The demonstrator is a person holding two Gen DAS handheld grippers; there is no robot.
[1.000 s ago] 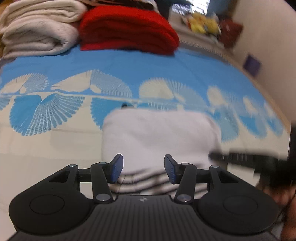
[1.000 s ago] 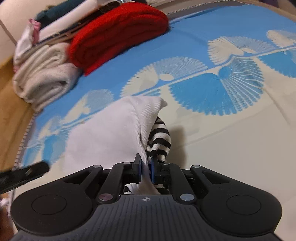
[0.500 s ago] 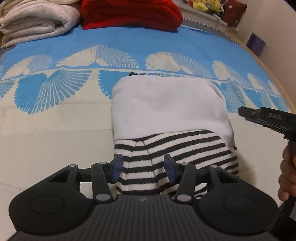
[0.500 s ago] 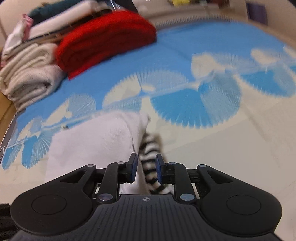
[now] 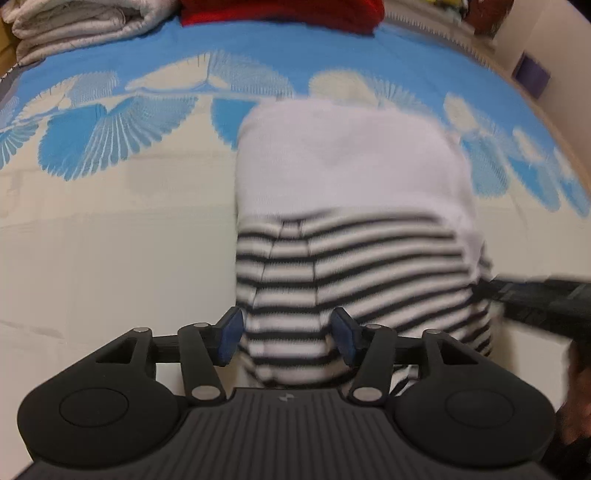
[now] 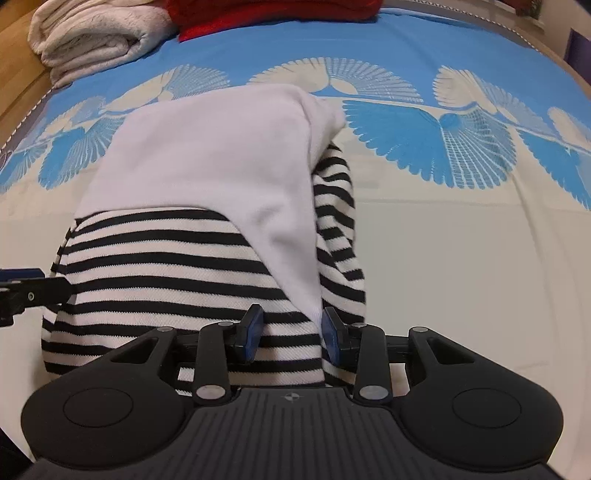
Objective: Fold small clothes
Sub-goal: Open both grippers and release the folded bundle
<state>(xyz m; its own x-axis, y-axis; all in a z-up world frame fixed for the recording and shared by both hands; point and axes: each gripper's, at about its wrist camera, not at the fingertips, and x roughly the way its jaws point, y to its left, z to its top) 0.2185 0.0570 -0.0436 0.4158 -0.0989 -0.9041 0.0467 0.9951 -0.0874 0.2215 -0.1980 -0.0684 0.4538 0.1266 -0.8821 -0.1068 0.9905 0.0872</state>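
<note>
A cream and blue bedspread (image 5: 92, 258) printed with fan shapes is spread under everything, and on it a small folded garment (image 5: 351, 184) is laid, white on its far half and black-and-white striped on its near half. In the left wrist view, which is blurred, a rolled cream blanket (image 5: 74, 22) is seen at the far left edge of the bed, with a red blanket (image 5: 280, 13) just beside it to the right. The left gripper (image 5: 287, 334) is held wide apart at the near striped edge of the garment, its blue-padded fingers (image 5: 229, 332) set on either side of the left part of that edge; whether the pads touch the cloth cannot be told. At the right edge of this view the other tool's dark arm is seen reaching in to the garment's right side. In the right wrist view, the tip of the left tool is seen at the far left, against the striped edge. The garment (image 6: 207, 166) fills the middle, with a white flap lying slantwise over the stripes and a striped sleeve (image 6: 338, 221) bunched along its right side. The right gripper (image 6: 291, 332) is opened to a middling width at the near edge, with the tip of the white flap and the striped cloth lying between its fingers (image 6: 253, 330), not pinched. The cream blanket (image 6: 92, 37) and the red blanket (image 6: 273, 14) are seen along the top.
</note>
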